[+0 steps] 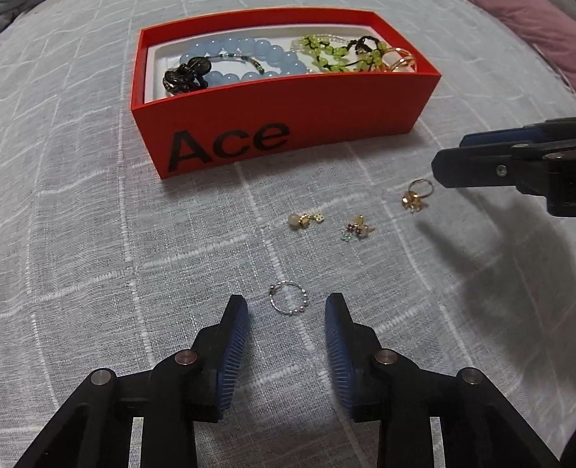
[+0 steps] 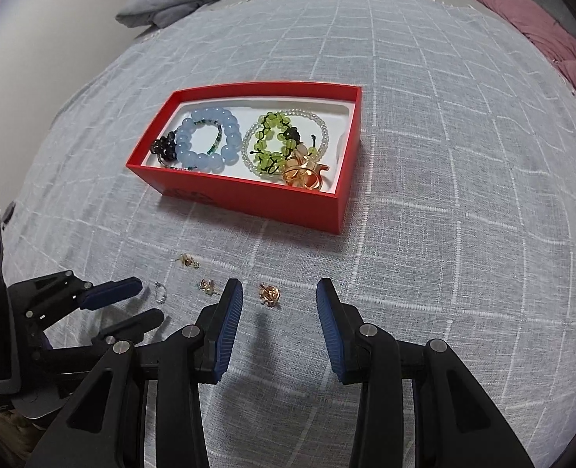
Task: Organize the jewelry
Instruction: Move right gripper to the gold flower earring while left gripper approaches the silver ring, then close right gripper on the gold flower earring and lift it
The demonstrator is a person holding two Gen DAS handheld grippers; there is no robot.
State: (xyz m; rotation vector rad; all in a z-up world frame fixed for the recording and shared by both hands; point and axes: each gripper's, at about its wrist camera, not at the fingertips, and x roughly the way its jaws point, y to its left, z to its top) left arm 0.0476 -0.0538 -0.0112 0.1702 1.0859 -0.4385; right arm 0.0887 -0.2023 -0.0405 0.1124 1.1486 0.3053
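Red box (image 1: pixel 288 117), grey checked cloth (image 1: pixel 73 253)

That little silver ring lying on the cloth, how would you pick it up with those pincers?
The silver ring lies flat, so I would probably come straight down with the open left gripper, one of the jaws on each side of the thin band, pinching across the hoop. It already sits between them.

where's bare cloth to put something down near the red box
Bare cloth right of the red box, and left of it too. Crowded: the strip before the box, with the silver ring, gold ring and both tongs.
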